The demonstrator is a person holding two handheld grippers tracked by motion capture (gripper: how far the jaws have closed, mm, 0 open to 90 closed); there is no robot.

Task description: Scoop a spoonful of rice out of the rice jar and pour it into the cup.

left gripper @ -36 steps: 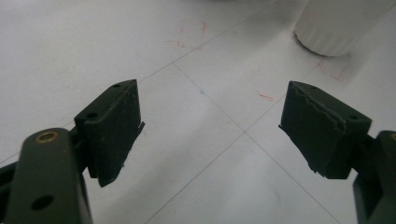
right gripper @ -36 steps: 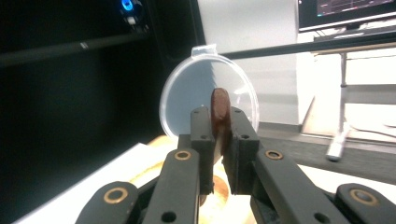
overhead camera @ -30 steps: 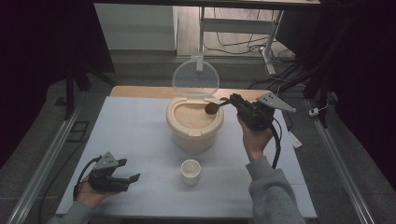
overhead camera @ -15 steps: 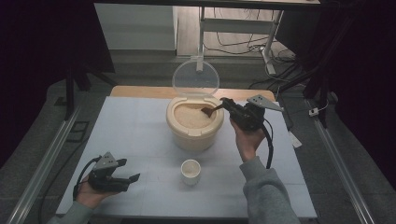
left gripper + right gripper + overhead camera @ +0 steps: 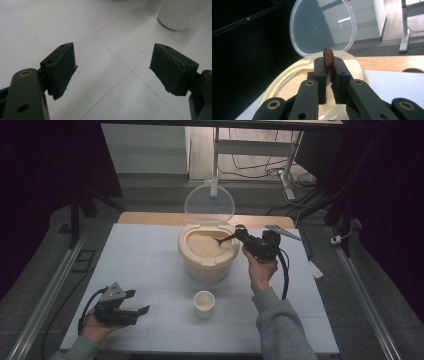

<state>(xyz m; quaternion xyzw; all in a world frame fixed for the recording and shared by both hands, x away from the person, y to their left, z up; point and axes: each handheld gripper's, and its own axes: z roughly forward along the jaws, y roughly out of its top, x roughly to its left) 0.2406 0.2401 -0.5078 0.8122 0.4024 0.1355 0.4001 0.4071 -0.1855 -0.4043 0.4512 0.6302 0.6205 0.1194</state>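
One spoon (image 5: 226, 239) is the thing in hand: a dark brown one, its bowl dipped into the pale grain that fills the cream bin (image 5: 207, 251) near the far edge of the desk (image 5: 150, 255), at its middle. The right gripper (image 5: 239, 233) is clenched on the handle; in the right gripper view the handle end (image 5: 328, 58) stands up between the closed jaws. The bin's clear lid (image 5: 209, 204) is tipped up behind it. A small white cup (image 5: 204, 301) stands nearer the front edge, apart from the bin. The left gripper (image 5: 139, 302) rests at the front left corner, released, nothing between its jaws. The grip sits at the handle's very end, so the spoon could twist under a load and spill grain on the way to the cup.
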